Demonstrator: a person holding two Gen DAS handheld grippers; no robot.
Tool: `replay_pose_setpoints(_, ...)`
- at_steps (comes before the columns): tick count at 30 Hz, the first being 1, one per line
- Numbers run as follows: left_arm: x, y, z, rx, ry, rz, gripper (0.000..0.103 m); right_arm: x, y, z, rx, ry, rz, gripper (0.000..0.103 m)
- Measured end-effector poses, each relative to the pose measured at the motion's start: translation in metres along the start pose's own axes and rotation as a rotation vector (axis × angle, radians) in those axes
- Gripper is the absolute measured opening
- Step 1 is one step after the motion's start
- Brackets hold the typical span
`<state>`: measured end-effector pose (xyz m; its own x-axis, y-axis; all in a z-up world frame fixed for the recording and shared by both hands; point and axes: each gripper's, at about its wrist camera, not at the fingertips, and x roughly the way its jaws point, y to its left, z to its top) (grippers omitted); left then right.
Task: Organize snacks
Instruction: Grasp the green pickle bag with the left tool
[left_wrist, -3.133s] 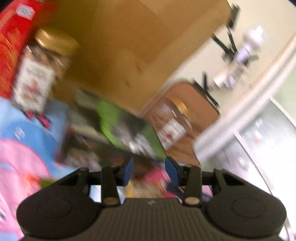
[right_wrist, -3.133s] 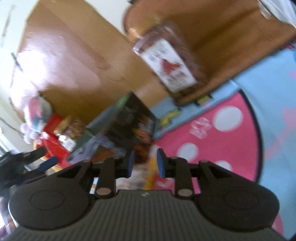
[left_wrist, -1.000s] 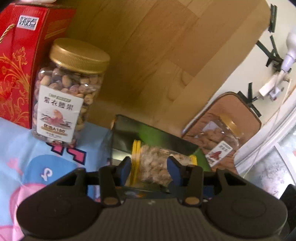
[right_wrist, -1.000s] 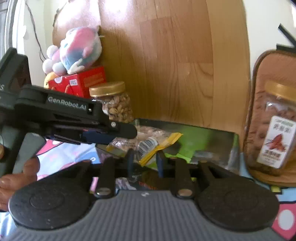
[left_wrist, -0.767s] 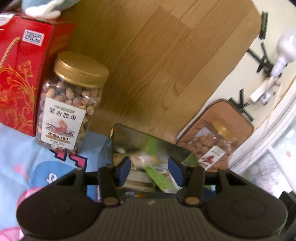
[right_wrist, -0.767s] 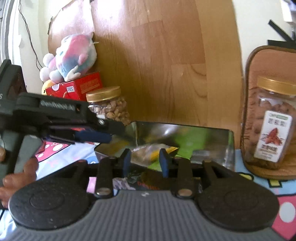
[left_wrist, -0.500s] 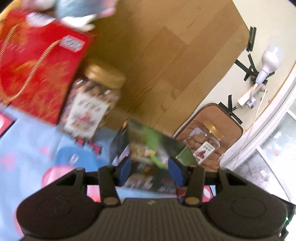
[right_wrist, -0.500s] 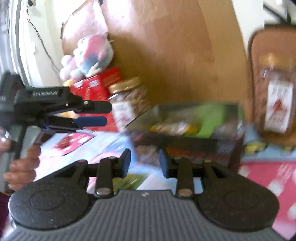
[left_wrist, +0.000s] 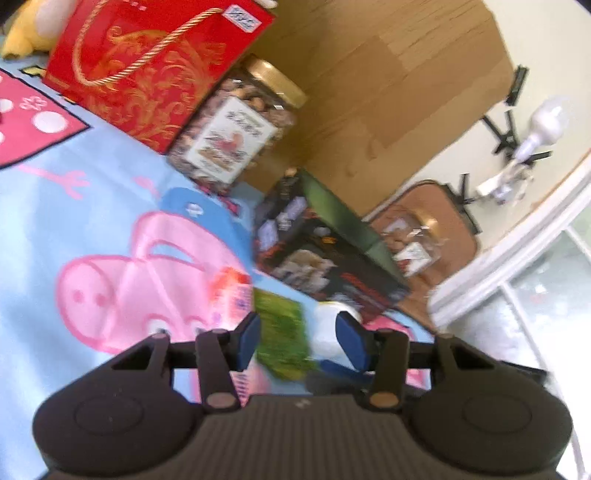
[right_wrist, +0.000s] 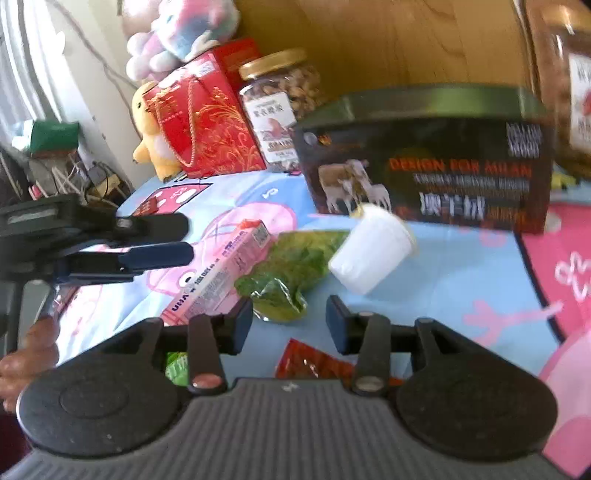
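A dark printed box (right_wrist: 424, 158) with an open top stands on the cartoon cloth; it also shows in the left wrist view as the dark box (left_wrist: 325, 251). In front of it lie a green packet (right_wrist: 291, 269), a tipped white cup (right_wrist: 371, 251), a pink carton (right_wrist: 218, 277) and a red packet (right_wrist: 314, 363). My right gripper (right_wrist: 289, 325) hovers just short of the green packet, jaws opening, nothing between them. My left gripper (left_wrist: 299, 341) is open above the green packet (left_wrist: 282, 332) and white cup (left_wrist: 332, 328), gripping neither. The left gripper (right_wrist: 186, 237) reaches in from the left, held by a hand (right_wrist: 29, 350).
A gold-lidded nut jar (left_wrist: 236, 136) and a red gift box (left_wrist: 147, 62) stand against the wooden board behind. A second nut jar (left_wrist: 410, 240) stands on a brown pad at the right. Plush toys (right_wrist: 177, 26) top the gift box.
Both grippers let go of the bag of nuts over the dark box and drew back from it. They now point lower, at the snacks on the cloth. The right jaws stand wider.
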<state>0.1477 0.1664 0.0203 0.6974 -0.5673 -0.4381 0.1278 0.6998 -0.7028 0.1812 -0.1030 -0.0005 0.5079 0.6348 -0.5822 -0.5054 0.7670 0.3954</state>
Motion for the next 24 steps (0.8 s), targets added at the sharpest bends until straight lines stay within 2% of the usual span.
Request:
replay_pose_setpoints(4, 0.013, -0.013, -0.004, -0.007, 0.050, -0.051, 0.046, 0.000, -0.011, 0.002, 0.072, -0.008, 0.032, 0.046)
replay_pose_setpoints(5, 0.017, -0.013, -0.005, -0.010, 0.057, -0.049, 0.046, 0.002, -0.011, 0.003, 0.079, -0.005, 0.040, 0.021)
replay_pose_setpoints(6, 0.021, -0.013, -0.007, -0.016, 0.063, -0.040, 0.046, 0.003, -0.011, 0.001, 0.088, 0.011, 0.044, 0.006)
replay_pose_setpoints(10, 0.027, -0.009, -0.013, -0.050, 0.084, -0.035, 0.046, -0.005, -0.012, -0.003, 0.122, 0.010, 0.068, 0.005)
replay_pose_setpoints(13, 0.029, -0.010, -0.016, -0.051, 0.093, -0.033, 0.046, -0.021, -0.022, -0.003, 0.201, -0.002, 0.134, 0.005)
replay_pose_setpoints(15, 0.030, -0.013, -0.019, -0.059, 0.100, -0.037, 0.057, -0.034, -0.030, -0.006, 0.249, -0.010, 0.173, 0.005)
replay_pose_setpoints(16, 0.030, -0.014, -0.020, -0.062, 0.102, -0.038, 0.057, -0.040, -0.034, -0.009, 0.275, -0.011, 0.189, 0.005)
replay_pose_setpoints(20, 0.032, -0.021, -0.029, -0.059, 0.133, -0.065, 0.057, -0.067, -0.054, -0.028, 0.367, -0.022, 0.216, 0.005)
replay_pose_setpoints(24, 0.042, -0.027, -0.044, -0.070, 0.198, -0.092, 0.057, -0.087, -0.069, -0.049, 0.447, -0.025, 0.250, 0.006)
